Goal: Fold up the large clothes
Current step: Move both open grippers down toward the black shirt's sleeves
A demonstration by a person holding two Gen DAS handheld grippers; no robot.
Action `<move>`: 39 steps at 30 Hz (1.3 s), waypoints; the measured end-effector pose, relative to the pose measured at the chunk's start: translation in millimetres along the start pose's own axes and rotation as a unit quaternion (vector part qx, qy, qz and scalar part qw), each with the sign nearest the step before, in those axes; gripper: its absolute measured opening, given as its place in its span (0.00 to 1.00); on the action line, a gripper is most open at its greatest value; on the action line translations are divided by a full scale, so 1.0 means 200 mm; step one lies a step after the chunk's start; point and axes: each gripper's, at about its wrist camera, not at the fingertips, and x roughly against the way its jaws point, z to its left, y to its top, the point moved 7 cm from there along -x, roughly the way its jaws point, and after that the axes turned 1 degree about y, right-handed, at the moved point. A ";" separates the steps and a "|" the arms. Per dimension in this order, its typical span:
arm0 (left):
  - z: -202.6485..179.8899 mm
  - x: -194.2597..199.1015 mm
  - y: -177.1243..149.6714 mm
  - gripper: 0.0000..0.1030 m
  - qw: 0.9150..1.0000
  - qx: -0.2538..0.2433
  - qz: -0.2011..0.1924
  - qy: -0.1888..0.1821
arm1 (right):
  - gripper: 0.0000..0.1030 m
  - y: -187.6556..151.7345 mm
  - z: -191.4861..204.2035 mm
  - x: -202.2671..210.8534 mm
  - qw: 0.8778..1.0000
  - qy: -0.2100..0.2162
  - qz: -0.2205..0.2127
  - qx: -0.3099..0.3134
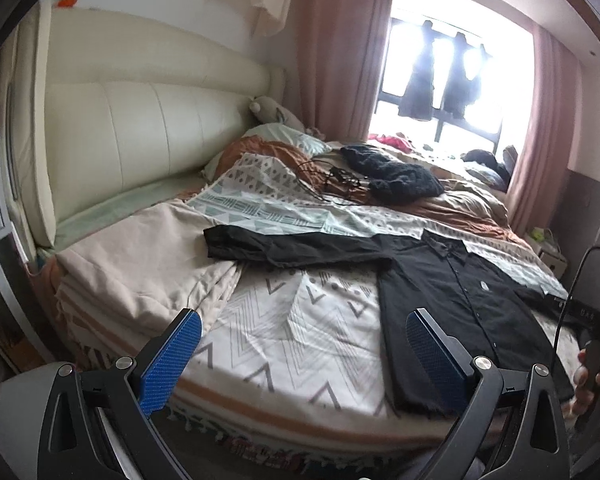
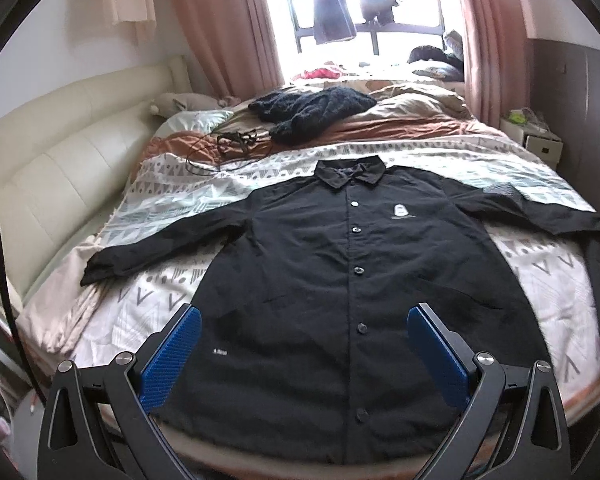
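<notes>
The right gripper is hanging spread wide and empty above the hem of the black shirt, which is lying flat, buttoned, sleeves out, on the bed. The left gripper is likewise gaping beside the shirt's edge.

Both the left gripper and right gripper have black angular arms with silver screws just behind the jaws, each lined inside with ribbed blue pads.

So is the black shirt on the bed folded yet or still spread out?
Spread out. The black shirt lies flat, front up and buttoned, on the bed, both sleeves stretched sideways, no fold visible.
</notes>
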 end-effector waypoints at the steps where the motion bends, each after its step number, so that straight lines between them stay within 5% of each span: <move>1: 0.01 -0.03 0.01 1.00 1.000 0.004 0.001 0.006 | 1.00 0.01 0.00 -0.03 1.000 0.002 0.002 -0.001; 23: 0.31 -0.69 0.34 1.00 0.992 0.068 0.051 0.097 | 1.00 0.37 0.11 -0.82 0.997 0.036 0.003 -0.063; 31: 0.40 -0.98 0.39 1.00 0.986 0.084 0.079 0.118 | 1.00 0.39 0.14 -1.22 0.995 0.037 0.051 -0.071; 39: 0.52 -1.28 0.38 0.83 0.978 0.108 0.124 0.127 | 0.94 0.47 0.11 -1.50 0.990 0.058 0.073 -0.109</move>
